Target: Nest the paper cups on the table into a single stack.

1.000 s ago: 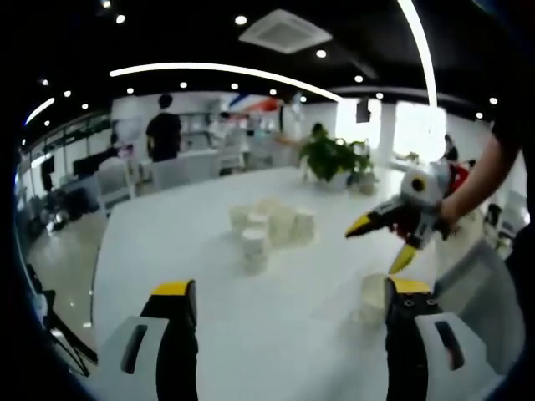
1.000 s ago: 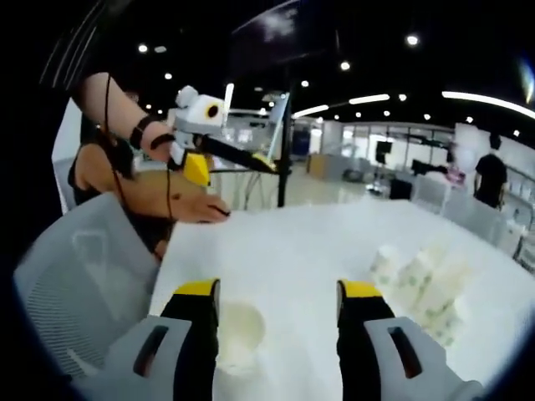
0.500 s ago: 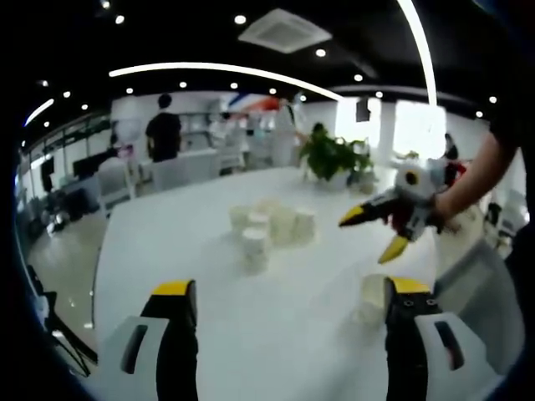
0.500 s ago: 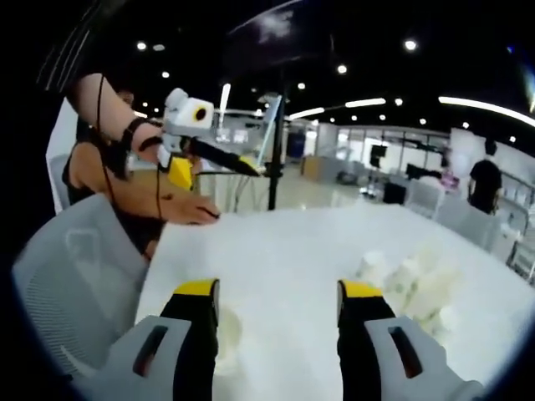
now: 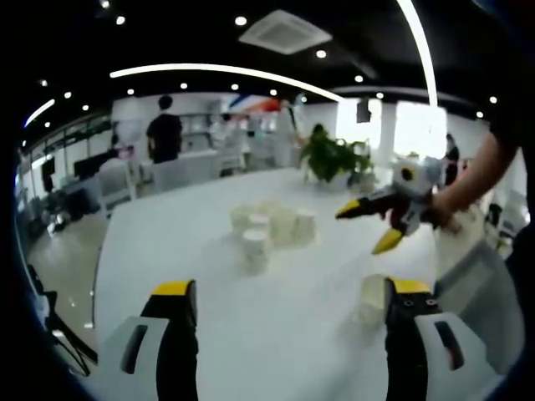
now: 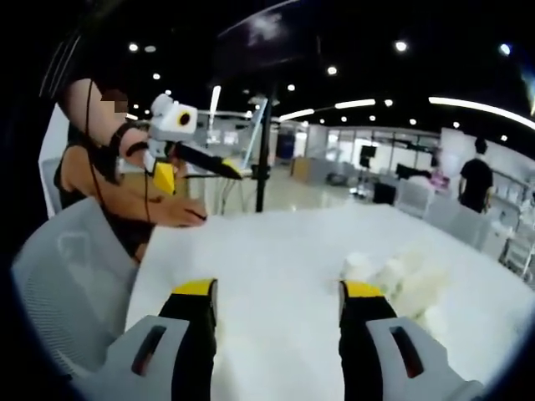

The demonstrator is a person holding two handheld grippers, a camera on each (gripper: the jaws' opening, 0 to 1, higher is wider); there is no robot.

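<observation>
White paper cups [image 5: 269, 228] cluster at twelve o'clock; both grippers [image 5: 284, 292] [image 6: 276, 292] gape wide, empty. Approach step; next, grasping a cup.

In the left gripper view, a cluster of cups [image 5: 272, 224] stands mid-worktop [image 5: 192, 242], with one cup [image 5: 254, 249] just before it. A lone cup [image 5: 372, 299] sits nearer, just beside the left gripper's [image 5: 288, 294] right finger. The right gripper [image 5: 372, 224] hangs above the worktop, right of the cluster. A plant [image 5: 333, 156] stands at the far edge. In the right gripper view, the cluster [image 6: 401, 280] lies right, a chair [image 6: 71, 288] left of the worktop [image 6: 276, 259], the left gripper [image 6: 196, 159] above its far left edge.
</observation>
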